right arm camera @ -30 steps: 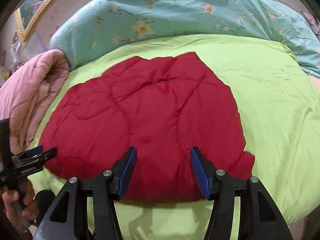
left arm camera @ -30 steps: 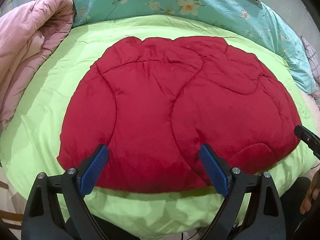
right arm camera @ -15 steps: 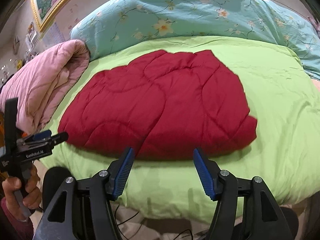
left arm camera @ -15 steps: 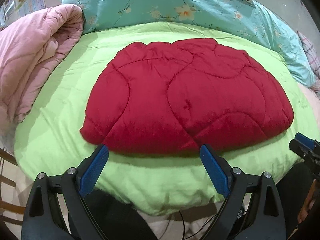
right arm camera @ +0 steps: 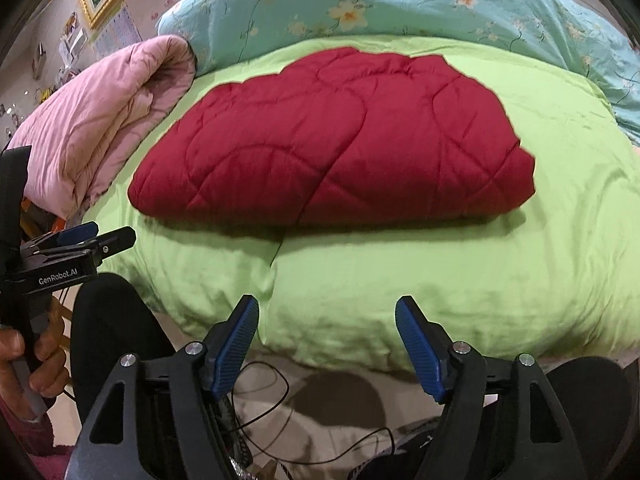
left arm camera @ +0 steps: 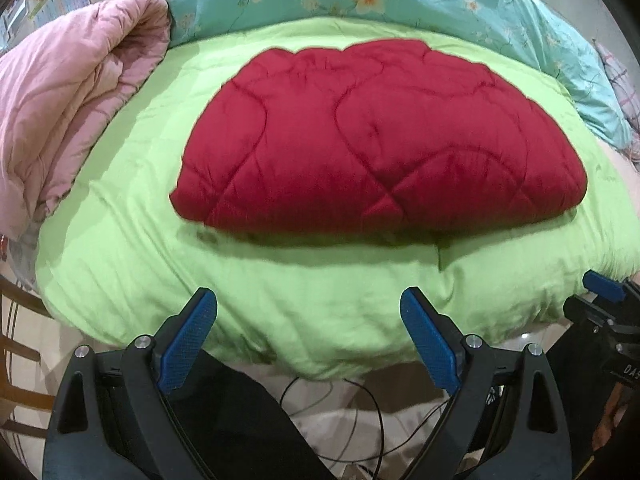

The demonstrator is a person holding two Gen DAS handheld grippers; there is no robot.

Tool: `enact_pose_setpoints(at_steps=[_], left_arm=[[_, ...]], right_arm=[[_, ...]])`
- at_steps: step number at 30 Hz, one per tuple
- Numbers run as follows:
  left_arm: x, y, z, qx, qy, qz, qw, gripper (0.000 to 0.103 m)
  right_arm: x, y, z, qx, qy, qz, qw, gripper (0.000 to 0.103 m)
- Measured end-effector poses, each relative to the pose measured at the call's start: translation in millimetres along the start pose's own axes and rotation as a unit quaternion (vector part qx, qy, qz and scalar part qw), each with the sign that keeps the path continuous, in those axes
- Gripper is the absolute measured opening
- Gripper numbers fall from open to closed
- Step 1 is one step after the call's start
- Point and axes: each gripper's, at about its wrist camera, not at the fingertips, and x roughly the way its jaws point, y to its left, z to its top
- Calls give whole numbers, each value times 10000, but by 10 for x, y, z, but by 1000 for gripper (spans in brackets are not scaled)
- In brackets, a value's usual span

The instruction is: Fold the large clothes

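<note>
Right wrist view: white lettering "GenRobot.AI" reads clearly on the black body of the left tongs point(right arm camera: 76, 246), along the bar below the blue pad

Left wrist view: white letters "DAS" show on the black body of the right tongs point(left arm camera: 604, 292), cut off at the picture's edge

No other legible text

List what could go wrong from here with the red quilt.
The red quilt is puffy, so its folded layers may spring open. Both grippers, left and right, are open and off it, so nothing holds the fold. Loose cables below could snag a gripper.
</note>
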Motion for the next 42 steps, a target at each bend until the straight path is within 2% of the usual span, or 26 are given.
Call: enact_pose_setpoints(at_steps=[5,12,15,18,22,25,30,42], left_arm=[[-132,23,-66,12,-97,81,9999,94],[-747,123,118,75,-757,-17,9971,96],[-1018,141,212,122,-1102,24,9938,102],[-1144,163,304,128,-1206,26,9926,103],[-1056,137,371,135,-1141,-25,9934,103],[-908,76,374,164,-949,13,9953,103],[-787,-8,358,209,-846,116,9961,103],[-741,-44,503,195,-955,228,9950,103]], right_arm=[[-56,71,0,-89,31,-13,10000,79],[-548,267,179,-413,-424,6,9982,102],[-814,364,281,-618,-661,-19,9959,103],[-1010,405,378,-675,-802,-25,9945,103],[-1030,395,436,-680,-866,-70,9939,103],[-861,343,435,-638,-702,-239,9952,103],[-682,271,396,-430,-572,-144,9973,103],[-499,276,511,-471,-474,-188,9976,103]])
